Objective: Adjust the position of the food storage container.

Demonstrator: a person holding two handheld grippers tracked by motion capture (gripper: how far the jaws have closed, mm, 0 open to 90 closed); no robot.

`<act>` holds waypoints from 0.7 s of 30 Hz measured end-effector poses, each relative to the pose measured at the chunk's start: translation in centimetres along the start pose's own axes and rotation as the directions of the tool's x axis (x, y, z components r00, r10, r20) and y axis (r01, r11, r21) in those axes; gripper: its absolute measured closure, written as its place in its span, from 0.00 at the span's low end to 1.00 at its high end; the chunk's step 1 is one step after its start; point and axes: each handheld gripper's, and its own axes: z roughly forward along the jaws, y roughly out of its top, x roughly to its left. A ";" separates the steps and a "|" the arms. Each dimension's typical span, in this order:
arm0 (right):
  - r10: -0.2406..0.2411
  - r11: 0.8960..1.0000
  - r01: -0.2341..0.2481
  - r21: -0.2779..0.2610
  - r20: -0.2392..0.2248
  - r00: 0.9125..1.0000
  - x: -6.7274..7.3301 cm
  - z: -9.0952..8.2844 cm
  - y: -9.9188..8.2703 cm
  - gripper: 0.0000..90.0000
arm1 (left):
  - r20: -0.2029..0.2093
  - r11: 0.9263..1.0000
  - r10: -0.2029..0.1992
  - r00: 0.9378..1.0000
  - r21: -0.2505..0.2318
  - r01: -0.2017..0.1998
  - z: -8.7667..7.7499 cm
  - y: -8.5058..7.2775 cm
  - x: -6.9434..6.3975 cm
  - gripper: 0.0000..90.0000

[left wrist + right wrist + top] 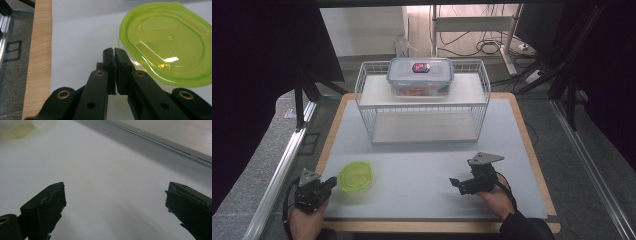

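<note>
A small clear container with a lime-green lid (355, 176) sits on the white mat near the front left. Just left of it, at the mat's front-left corner, my left gripper (330, 183) is shut with nothing in it. In the left gripper view the two black jaws meet at the tips (114, 51), a little short of the green lid (166, 42). My right gripper (455, 183) rests at the front right, pointing left, and is open. The right gripper view shows its jaws (113, 195) wide apart over bare mat, the green-lidded container (18, 129) blurred far off.
A white wire rack (422, 102) with two shelves stands at the back middle of the mat. On its top shelf sits a clear food box with a blue-rimmed lid (420, 75). A wooden board edge (40, 57) borders the mat; a metal rail (277, 175) runs along the left.
</note>
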 end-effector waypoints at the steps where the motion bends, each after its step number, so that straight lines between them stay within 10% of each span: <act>1: 0.000 1.000 0.000 0.000 0.000 1.000 0.0 0.0 0.0 0.03 | 0.000 1.000 0.000 1.000 0.000 0.000 0.0 0.0 0.0 0.98; 21: -0.003 1.000 0.003 0.023 -0.008 1.000 0.0 0.3 -0.2 0.04 | 0.140 0.988 -0.084 0.987 -0.117 0.100 -1.0 0.1 0.7 0.98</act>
